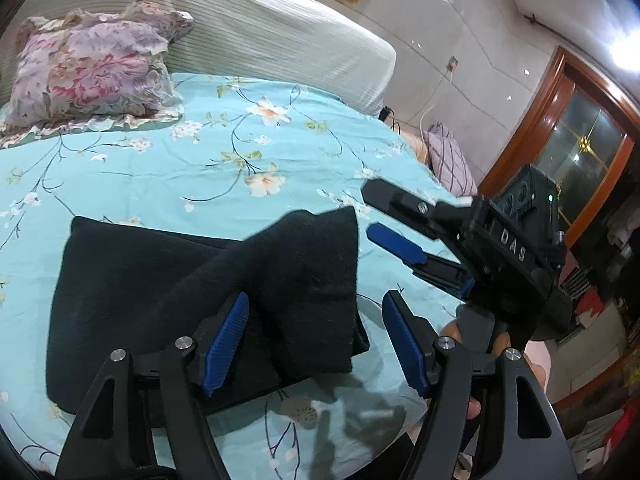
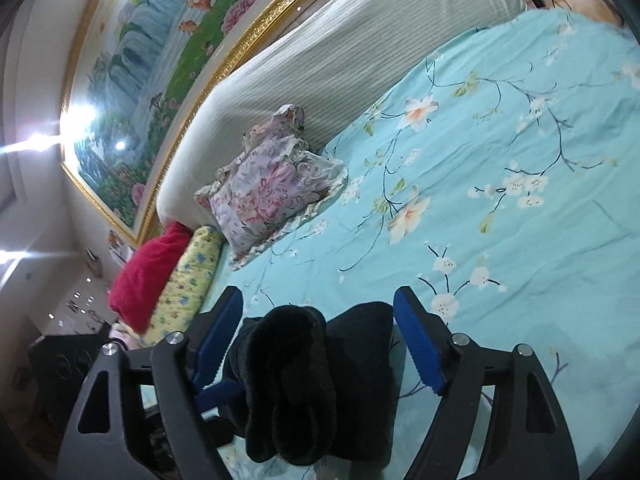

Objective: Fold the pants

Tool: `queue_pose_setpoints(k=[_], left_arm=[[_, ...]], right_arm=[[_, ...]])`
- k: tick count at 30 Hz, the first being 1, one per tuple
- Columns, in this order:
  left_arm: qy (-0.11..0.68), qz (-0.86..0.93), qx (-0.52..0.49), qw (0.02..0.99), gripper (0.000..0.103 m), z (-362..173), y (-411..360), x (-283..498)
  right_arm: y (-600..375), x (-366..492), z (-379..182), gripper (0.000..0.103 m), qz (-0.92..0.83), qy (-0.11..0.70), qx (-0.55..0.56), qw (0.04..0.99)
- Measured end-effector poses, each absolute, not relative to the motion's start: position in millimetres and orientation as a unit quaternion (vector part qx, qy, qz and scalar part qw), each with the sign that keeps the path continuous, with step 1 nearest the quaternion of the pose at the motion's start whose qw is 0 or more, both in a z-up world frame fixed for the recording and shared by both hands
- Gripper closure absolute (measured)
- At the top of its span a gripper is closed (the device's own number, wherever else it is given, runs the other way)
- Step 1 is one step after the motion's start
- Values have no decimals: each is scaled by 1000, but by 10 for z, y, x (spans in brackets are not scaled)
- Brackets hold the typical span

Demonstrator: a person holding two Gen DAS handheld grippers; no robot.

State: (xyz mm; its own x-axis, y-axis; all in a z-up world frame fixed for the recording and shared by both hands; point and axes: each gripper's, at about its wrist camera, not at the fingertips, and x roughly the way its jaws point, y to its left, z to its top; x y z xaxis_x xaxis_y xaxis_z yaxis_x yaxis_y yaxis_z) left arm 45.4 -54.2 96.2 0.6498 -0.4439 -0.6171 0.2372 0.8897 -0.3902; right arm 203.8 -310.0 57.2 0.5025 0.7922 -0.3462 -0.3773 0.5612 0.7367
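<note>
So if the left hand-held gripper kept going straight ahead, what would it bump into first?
Probably the black pants, lying between the open left hand-held gripper fingers; depth is unclear.

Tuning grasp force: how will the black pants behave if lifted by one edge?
Likely floppy: the black pants already bulge and sag in soft folds. Probably not slippery, since the fabric looks fuzzy. The stacked layers may slide apart, as the upper flap lies loose.
</note>
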Motion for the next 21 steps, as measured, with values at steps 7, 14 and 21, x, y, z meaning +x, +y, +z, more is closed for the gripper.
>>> queue_pose_setpoints(k=[7,14,21], left_arm=[[356,-154,-161,908,30,1056,-173,345],[360,-105,-189,908,30,989,254,335],[371,-70,-199,904,29,884,522,334]], right_arm=[[-3050,1893,617,20,338,359,269,827],[-2956,1664,655,19,334,369,236,834],[-2860,1530,615,15,322,385,205,840]])
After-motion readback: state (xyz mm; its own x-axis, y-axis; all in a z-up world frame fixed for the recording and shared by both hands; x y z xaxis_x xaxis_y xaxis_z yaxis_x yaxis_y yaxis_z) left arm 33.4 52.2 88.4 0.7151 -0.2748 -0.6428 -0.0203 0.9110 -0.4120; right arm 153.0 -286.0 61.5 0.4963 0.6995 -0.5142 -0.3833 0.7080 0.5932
